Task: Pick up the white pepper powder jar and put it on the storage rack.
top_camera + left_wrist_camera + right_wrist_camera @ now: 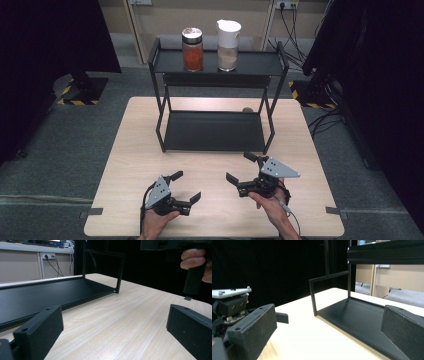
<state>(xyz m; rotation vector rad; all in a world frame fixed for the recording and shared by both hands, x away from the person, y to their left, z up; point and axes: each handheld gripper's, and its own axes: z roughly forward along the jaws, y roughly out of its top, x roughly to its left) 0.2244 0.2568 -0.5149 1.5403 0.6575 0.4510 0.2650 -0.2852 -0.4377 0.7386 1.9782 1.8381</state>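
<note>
Item 1: spice jar (192, 49), upper centre of the high view, standing upright on the top shelf of the black rack (163, 116). Clear body, orange-red contents to well over half, metallic lid. Probably glass: rigid, smooth, likely slippery and breakable if tipped off the shelf; moderate weight judged from the fill. Best taken across the straight body below the lid, jaws level, not on the lid itself.

Item 2: white-lidded container (228, 45), just right of the jar on the same shelf, apart from it. Clear lower part with pale beige contents, tall white cap with a spout. Appears plastic-topped; grip the lower body, since the cap may pop or flex.

Item 3: rack, centre of frame, two tiers; lower tier bare.

Item 4: table (125, 165), light wood.

Item 5: left gripper (188, 187), lower left of centre, jaws spread wide, nothing between them, low over the table.

Item 6: right gripper (241, 169), lower right of centre, jaws likewise apart and unladen. Both well short of the shelf.
</note>
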